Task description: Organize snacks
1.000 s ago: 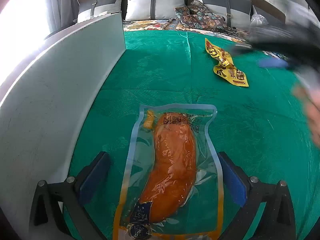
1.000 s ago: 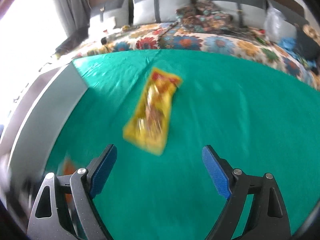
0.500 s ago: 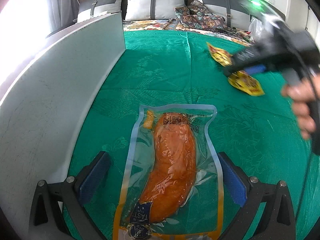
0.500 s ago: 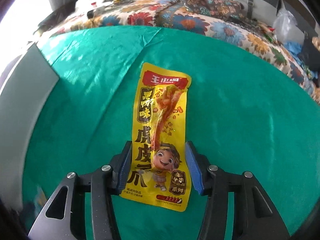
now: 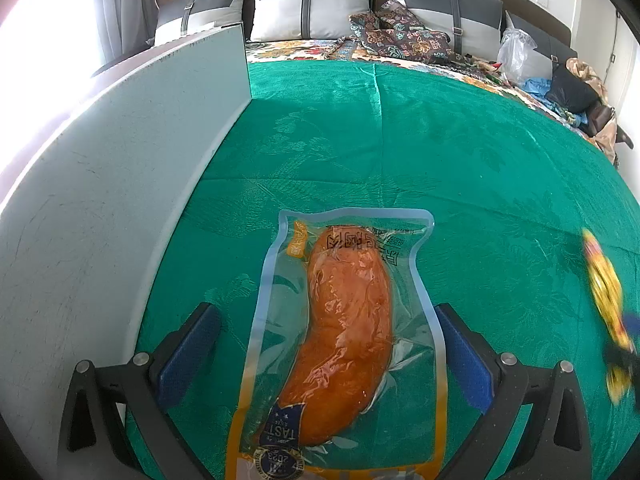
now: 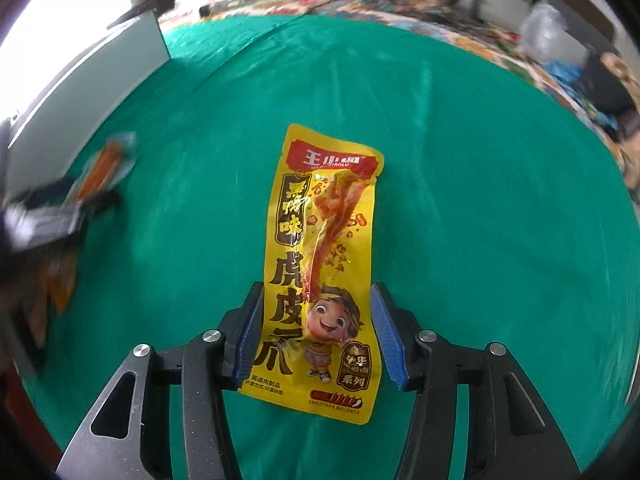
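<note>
A clear vacuum pack with an orange piece of meat (image 5: 344, 328) lies flat on the green cloth (image 5: 420, 148). My left gripper (image 5: 324, 360) is open around it, with its blue pads well off both edges of the pack. My right gripper (image 6: 318, 320) is shut on the lower half of a long yellow snack packet (image 6: 320, 240), which hangs forward from the pads above the cloth. In the left wrist view that yellow packet (image 5: 604, 292) is a blur at the right edge. In the right wrist view the left gripper (image 6: 44, 216) and the orange pack (image 6: 104, 168) are blurred at far left.
A tall white panel (image 5: 120, 184) stands along the left side of the cloth, close to the left gripper. Behind the cloth is a bed with grey pillows (image 5: 304, 8), patterned fabric (image 5: 396, 32) and a plastic bag (image 5: 516, 48).
My right gripper closed on the yellow packet, lifted it and carried it from the far middle of the cloth toward the near right side. The left gripper and orange pack stayed still.
</note>
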